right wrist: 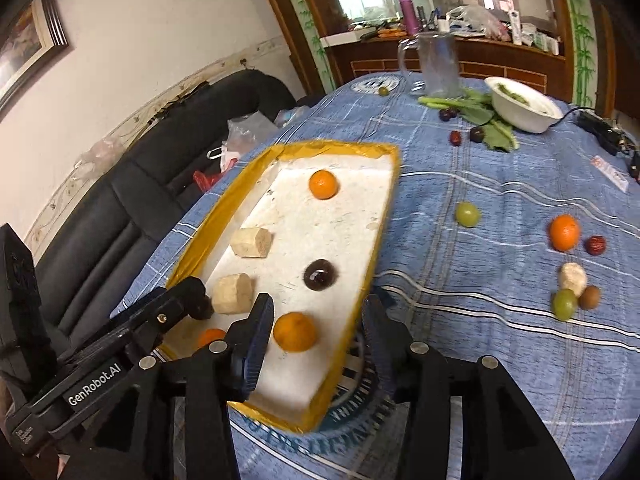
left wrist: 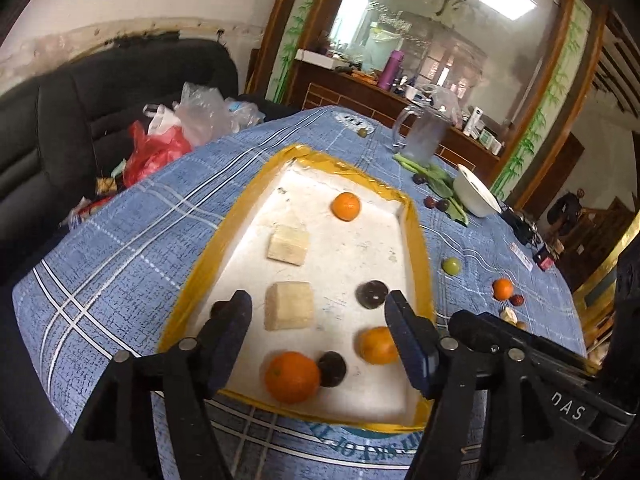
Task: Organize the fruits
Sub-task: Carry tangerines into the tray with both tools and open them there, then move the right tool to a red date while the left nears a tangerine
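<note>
Both grippers wide open over the tray

My left gripper [left wrist: 318, 330] and right gripper [right wrist: 316, 334] hold nothing; three oranges [left wrist: 292, 377] lie in the foam tray [left wrist: 248, 204], another orange [right wrist: 564, 233] on the tablecloth [right wrist: 480, 184].

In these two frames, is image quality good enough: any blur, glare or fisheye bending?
Left wrist view: edges bend strongly, the mirror reflects a bright ceiling light, and the orange beside the left claw looks smeared. Right wrist view: the tray curves, fruit sharp.

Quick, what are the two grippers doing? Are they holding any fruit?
Left gripper: open, holding nothing, over the tray.
Right gripper: open, holding nothing, above the tray's near corner.
</note>
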Tool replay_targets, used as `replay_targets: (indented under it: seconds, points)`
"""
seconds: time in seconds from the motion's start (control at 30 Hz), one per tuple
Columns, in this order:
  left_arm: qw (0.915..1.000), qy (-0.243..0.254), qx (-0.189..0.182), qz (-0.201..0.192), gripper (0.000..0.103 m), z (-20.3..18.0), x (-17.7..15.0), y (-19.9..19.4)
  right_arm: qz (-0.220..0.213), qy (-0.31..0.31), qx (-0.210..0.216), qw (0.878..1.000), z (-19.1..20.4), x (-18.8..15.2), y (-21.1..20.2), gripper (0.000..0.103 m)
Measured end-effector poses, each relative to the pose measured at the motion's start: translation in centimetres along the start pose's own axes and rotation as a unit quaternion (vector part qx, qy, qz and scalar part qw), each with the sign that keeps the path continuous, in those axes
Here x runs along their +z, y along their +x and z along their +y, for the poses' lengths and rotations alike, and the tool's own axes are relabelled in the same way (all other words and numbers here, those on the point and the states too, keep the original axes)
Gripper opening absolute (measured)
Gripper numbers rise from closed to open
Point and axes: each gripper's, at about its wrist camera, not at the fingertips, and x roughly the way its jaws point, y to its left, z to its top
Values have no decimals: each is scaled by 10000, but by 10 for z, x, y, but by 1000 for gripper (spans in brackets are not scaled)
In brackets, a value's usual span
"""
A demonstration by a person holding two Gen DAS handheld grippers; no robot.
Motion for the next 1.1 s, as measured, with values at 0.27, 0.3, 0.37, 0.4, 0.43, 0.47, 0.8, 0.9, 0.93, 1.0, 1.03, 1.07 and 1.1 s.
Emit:
replay_targets:
  seconds: [0.27,0.3,0.37,0.4,0.43,0.47,0.8,0.9,0.93,1.0,1.03,1.07,1.1]
  points:
    - [9952,889,286,-278,79,-53,-11,-23,-283,-36,-485,9984,-31,-17,-46,58]
    - [9947,941,302,-302,81,-57,-12,-25,-312,-11,-529,9981,-37,-19,-51,59]
    - [9930,1078,339,-348,81,-67,-15,-29,-366,62,-651,9972,-51,-24,-63,59]
    - [9922,1146,344,-359,81,-71,-16,-30,-382,92,-709,9967,-57,-25,-67,59]
    - [9915,1210,333,-352,81,-76,-18,-31,-392,118,-752,9963,-62,-25,-70,59]
    - [9909,1270,313,-331,81,-81,-19,-31,-403,165,-821,9957,-70,-27,-74,59]
    - [9856,1675,210,-120,81,-116,-32,-23,-463,513,-1058,9920,-121,-38,-94,59]
    - [9868,1618,112,17,81,-118,-32,-15,-451,609,-1155,9904,-137,-42,-98,59]
    - [9874,1583,57,77,82,-118,-32,-13,-437,662,-1193,9897,-143,-43,-98,59]
    - [9885,1497,-69,218,82,-119,-33,-7,-418,754,-1260,9883,-155,-44,-101,59]
    - [9887,1471,-127,266,82,-121,-34,-5,-411,825,-1324,9869,-164,-44,-103,59]
    - [9887,1463,-171,295,81,-124,-35,-3,-409,873,-1372,9858,-171,-44,-104,59]
    - [9882,1484,-210,314,81,-127,-36,-1,-405,904,-1408,9851,-176,-43,-105,59]
